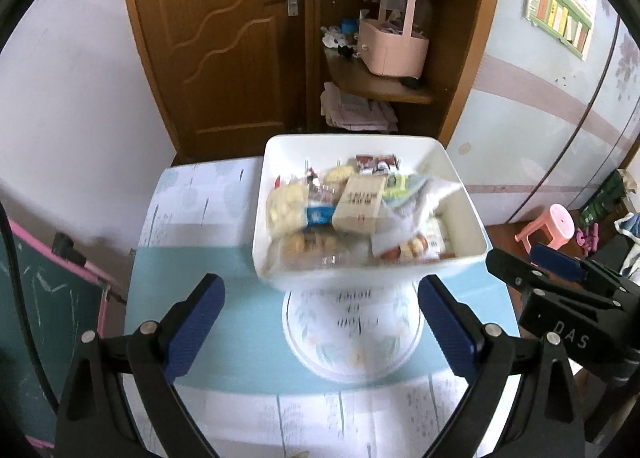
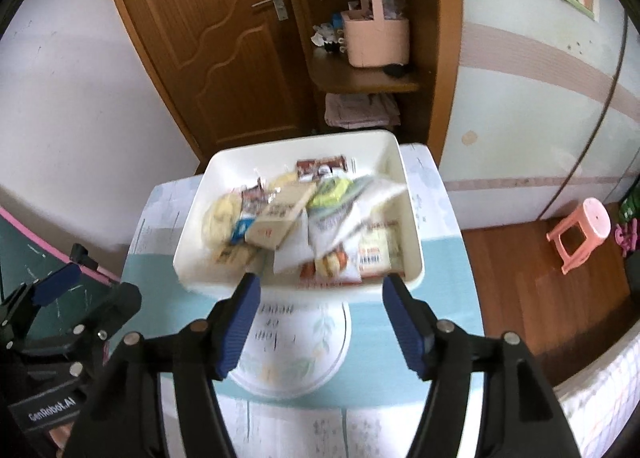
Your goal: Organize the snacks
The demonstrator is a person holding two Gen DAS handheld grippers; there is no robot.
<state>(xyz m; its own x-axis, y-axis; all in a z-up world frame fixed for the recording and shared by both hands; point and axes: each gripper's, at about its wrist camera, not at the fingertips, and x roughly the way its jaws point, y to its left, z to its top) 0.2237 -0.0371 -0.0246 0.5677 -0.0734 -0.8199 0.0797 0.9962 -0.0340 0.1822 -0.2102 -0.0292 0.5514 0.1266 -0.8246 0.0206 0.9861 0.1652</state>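
Observation:
A white rectangular bin [image 1: 464,198] [image 2: 412,242] full of wrapped snacks stands on a small table, with its near edge over a round white plate [image 1: 352,342] [image 2: 296,350] with a leaf pattern. A tan snack box [image 1: 358,204] [image 2: 278,220] lies on top of the pile. My left gripper [image 1: 320,316] is open and empty, just short of the bin's near wall. My right gripper [image 2: 320,318] is open and empty at the bin's near edge; it also shows at the right of the left wrist view [image 1: 560,278].
The table has a teal and white patterned cloth [image 1: 192,282] [image 2: 452,290]. A wooden door and shelf unit with a pink basket [image 1: 394,42] [image 2: 376,38] stand behind. A chalkboard [image 1: 36,298] is at the left, a pink stool [image 1: 552,226] [image 2: 580,234] at the right.

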